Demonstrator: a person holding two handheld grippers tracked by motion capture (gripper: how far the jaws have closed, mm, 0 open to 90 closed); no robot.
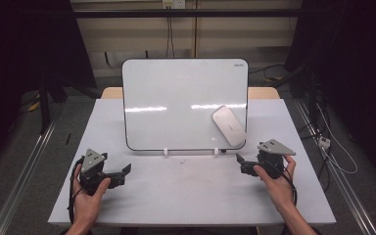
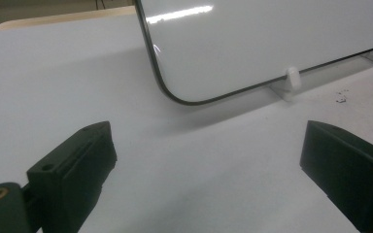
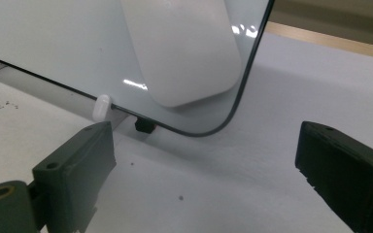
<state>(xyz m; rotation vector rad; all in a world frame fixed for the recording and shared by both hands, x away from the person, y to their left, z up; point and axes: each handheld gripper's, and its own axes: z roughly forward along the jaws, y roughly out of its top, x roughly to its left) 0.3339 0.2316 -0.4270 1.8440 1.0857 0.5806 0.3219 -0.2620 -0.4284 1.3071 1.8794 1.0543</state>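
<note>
A whiteboard point(image 1: 176, 103) with a dark rim stands tilted back at the middle of the table, held by small white clips point(image 1: 165, 151). A pale oblong eraser point(image 1: 229, 126) sticks to its lower right corner, and it looms large in the right gripper view point(image 3: 184, 48). My right gripper point(image 1: 239, 160) hovers just in front of that corner, open, nothing between its jaws point(image 3: 204, 165). My left gripper point(image 1: 126, 170) rests low at the front left, open and empty, facing the board's lower left corner point(image 2: 175, 94).
The white table point(image 1: 191, 196) has bare room in front of the board. A small dark smudge point(image 1: 182, 162) marks the surface near the clips. Cables point(image 1: 335, 156) trail on the floor at the right, and metal rails point(image 1: 24, 171) run along both sides.
</note>
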